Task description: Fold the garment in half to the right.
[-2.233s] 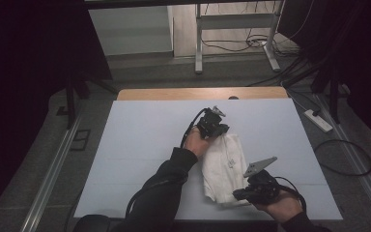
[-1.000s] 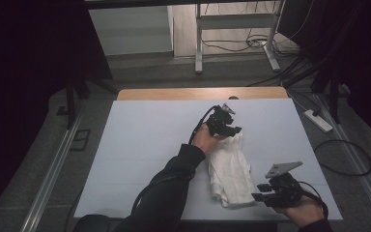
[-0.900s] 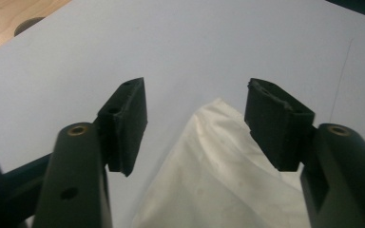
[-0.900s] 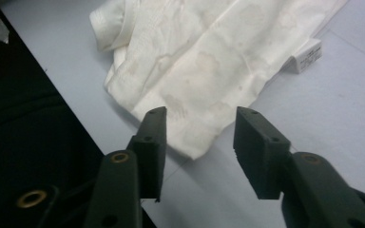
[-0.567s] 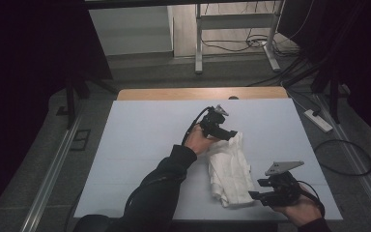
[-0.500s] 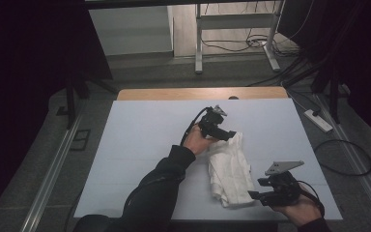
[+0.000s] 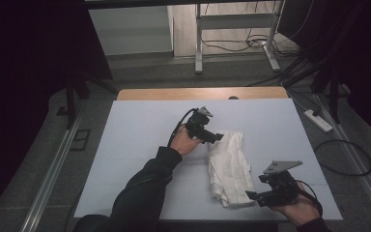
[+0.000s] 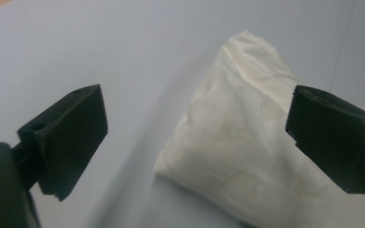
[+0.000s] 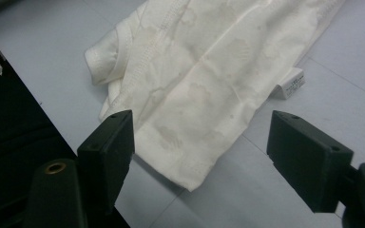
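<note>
Since a second ago, our left gripper [image 7: 218,137] has drawn back toward the left off the far end of the white garment [image 7: 230,166], and both pairs of jaws have just been opening with no cloth pinched between them. We now hold the left gripper [image 8: 197,137] wide, just beside the garment's [image 8: 247,152] far end, its jaws standing clear of the fabric. Our right gripper [image 7: 251,195] sits at the near end, also wide; in the right gripper view [image 9: 199,161] the hemmed corner of the garment [image 9: 204,80] lies between the jaws without being pressed. The garment lies folded into a long strip on the pale blue surface [image 7: 135,145], right of centre.
</note>
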Action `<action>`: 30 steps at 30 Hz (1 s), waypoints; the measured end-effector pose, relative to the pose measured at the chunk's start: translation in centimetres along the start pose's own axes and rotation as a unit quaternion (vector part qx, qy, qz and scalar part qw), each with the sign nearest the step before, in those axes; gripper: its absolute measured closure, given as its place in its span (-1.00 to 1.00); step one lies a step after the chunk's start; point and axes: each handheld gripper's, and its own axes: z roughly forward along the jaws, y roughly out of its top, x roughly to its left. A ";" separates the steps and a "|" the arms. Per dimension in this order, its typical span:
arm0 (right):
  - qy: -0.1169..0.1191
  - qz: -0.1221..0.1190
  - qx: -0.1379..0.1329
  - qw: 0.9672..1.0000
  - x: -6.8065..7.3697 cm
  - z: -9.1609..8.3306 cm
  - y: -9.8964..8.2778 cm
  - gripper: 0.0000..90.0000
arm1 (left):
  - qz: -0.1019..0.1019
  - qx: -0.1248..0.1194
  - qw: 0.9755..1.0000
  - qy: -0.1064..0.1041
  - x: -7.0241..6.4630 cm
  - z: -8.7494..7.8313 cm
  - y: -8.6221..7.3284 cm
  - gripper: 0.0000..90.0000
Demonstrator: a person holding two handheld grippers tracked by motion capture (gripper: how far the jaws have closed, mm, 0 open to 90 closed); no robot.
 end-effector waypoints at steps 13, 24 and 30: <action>-0.007 0.006 -0.009 1.000 -0.2 0.1 0.2 -0.65 | -0.007 0.001 1.000 0.022 1.5 -2.6 -3.1 -0.99; -0.003 0.017 -0.013 1.000 -0.4 0.2 0.2 -0.79 | -0.012 -0.010 1.000 0.022 2.4 -4.5 -5.1 -1.00; 0.000 0.018 -0.019 1.000 -0.6 0.1 0.1 -0.87 | -0.021 -0.003 1.000 0.009 2.7 -5.4 -6.0 -1.00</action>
